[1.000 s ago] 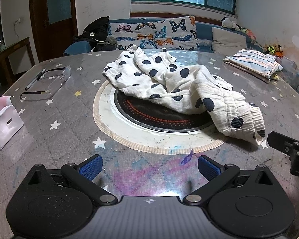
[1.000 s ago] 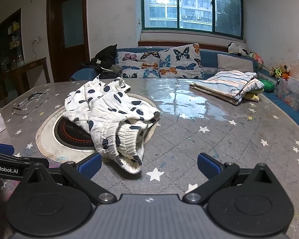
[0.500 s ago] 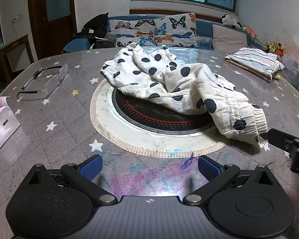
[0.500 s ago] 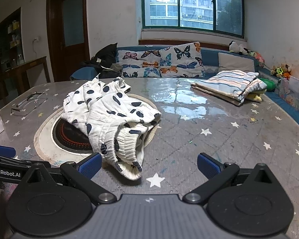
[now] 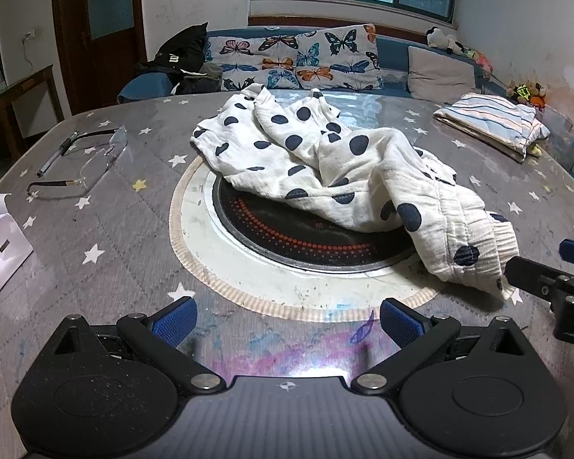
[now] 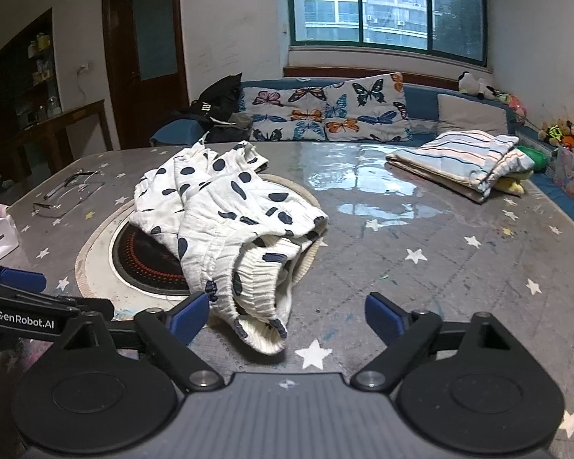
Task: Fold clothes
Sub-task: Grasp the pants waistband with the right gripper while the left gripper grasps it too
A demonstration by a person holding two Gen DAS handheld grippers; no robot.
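From the left wrist, the left gripper stands wide open and empty over the table, short of the spotted trousers heaped across the round hob; closing here would catch nothing. From the right wrist, the right gripper is spread wide too, holding nothing, the waistband lying between its fingers; a shallow pinch could grab a single layer and drag the heap.

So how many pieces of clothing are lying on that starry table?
2 that I can make out: the crumpled polka-dot garment over the round centre plate, and a folded striped one at the far right edge. More may lie beneath that one.
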